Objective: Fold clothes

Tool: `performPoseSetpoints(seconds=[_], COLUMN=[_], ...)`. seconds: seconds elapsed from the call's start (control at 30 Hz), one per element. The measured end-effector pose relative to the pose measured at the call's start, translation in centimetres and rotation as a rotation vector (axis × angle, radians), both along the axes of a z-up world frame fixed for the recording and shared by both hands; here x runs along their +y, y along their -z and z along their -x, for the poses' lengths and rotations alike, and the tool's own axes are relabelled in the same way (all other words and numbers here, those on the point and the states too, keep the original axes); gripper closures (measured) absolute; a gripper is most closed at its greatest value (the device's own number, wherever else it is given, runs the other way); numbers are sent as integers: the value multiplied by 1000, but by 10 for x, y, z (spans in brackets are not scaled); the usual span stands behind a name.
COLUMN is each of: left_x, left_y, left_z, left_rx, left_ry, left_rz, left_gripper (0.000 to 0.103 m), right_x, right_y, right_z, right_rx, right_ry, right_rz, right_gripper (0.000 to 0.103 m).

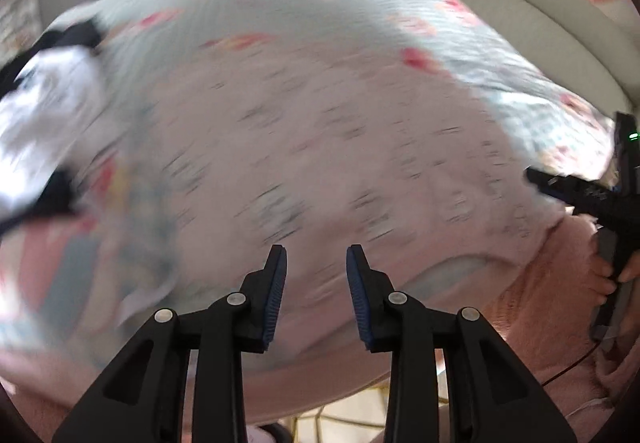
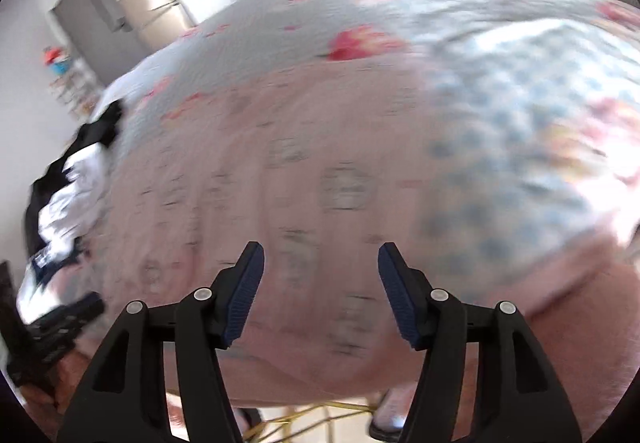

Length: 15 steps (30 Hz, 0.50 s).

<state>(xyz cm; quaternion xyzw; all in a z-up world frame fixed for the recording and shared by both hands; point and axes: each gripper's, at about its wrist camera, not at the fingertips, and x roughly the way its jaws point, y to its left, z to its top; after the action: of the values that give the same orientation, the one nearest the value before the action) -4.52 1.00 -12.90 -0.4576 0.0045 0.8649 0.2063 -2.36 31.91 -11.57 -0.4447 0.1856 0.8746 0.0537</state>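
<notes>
A pale pink garment [image 1: 320, 147] with small dark prints lies spread on the bed, seen blurred in both wrist views [image 2: 288, 179]. My left gripper [image 1: 316, 255] hovers open above its near edge, nothing between the blue pads. My right gripper [image 2: 320, 255] is open wider over the same garment, also holding nothing. The right gripper shows at the right edge of the left wrist view [image 1: 592, 195], held by a hand [image 1: 608, 275]. The left gripper appears at the lower left of the right wrist view [image 2: 60, 323].
A pile of black and white clothes [image 1: 44, 115] lies at the bed's left side [image 2: 68, 195]. A light blue bedspread with red flowers [image 1: 304, 11] covers the bed. A blue-checked cloth [image 2: 512, 147] lies at the right. A beige headboard [image 1: 520, 11] lies beyond.
</notes>
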Motion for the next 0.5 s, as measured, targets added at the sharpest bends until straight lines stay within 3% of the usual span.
performPoseSetpoints(seconds=[0.1, 0.27, 0.4, 0.5], left_x=[46, 110, 135, 134], left_y=[-1, 18, 37, 44], left_z=[11, 28, 29, 24], left_rx=[24, -22, -88, -100], left_ry=[99, 229, 232, 212], left_rz=[22, 25, 8, 21], left_gripper=[70, 70, 70, 70], right_x=[19, 35, 36, 45], right_y=[9, 33, 42, 41], right_z=[-10, -17, -19, -19], right_rx=[-21, -55, -29, -9], right_ry=[27, 45, -12, 37], right_rz=[10, 106, 183, 199], right_gripper=[42, 42, 40, 42])
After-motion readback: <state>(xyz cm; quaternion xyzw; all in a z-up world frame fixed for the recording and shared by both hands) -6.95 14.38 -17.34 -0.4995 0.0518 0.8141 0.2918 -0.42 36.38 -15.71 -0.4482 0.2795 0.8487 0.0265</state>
